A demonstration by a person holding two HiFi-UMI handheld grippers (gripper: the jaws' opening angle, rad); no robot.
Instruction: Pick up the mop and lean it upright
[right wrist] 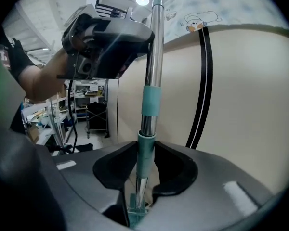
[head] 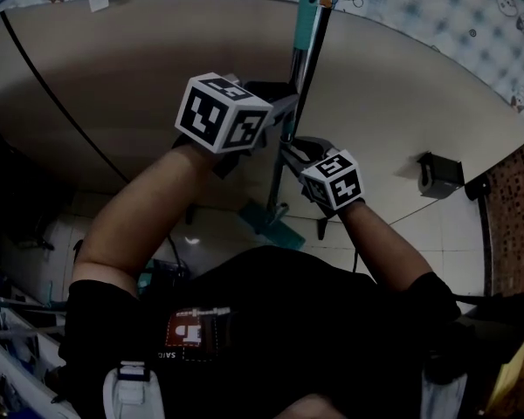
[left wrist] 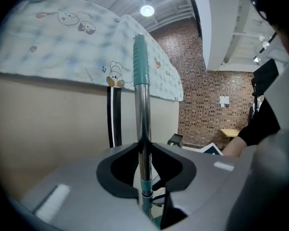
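Note:
The mop stands nearly upright against a beige wall (head: 140, 85); its metal pole (head: 299, 85) ends in a teal grip (head: 308, 7) and its teal head (head: 266, 223) is down on the tiled floor. My left gripper (head: 286, 112) is shut on the pole, higher up. In the left gripper view the left gripper (left wrist: 143, 147) pinches the shiny pole (left wrist: 142, 109) below the teal grip (left wrist: 140, 61). My right gripper (head: 288, 153) is just below it. In the right gripper view the right gripper (right wrist: 145, 147) is closed on a teal collar (right wrist: 145, 153) of the pole.
A patterned cloth (head: 419, 7) hangs over the top of the beige wall, which bears a black stripe (head: 61, 103). A dark boxy object (head: 438, 173) sits at the wall's foot on the right. A brick wall (left wrist: 207, 105) is beyond. Racks (right wrist: 62, 124) stand to the left.

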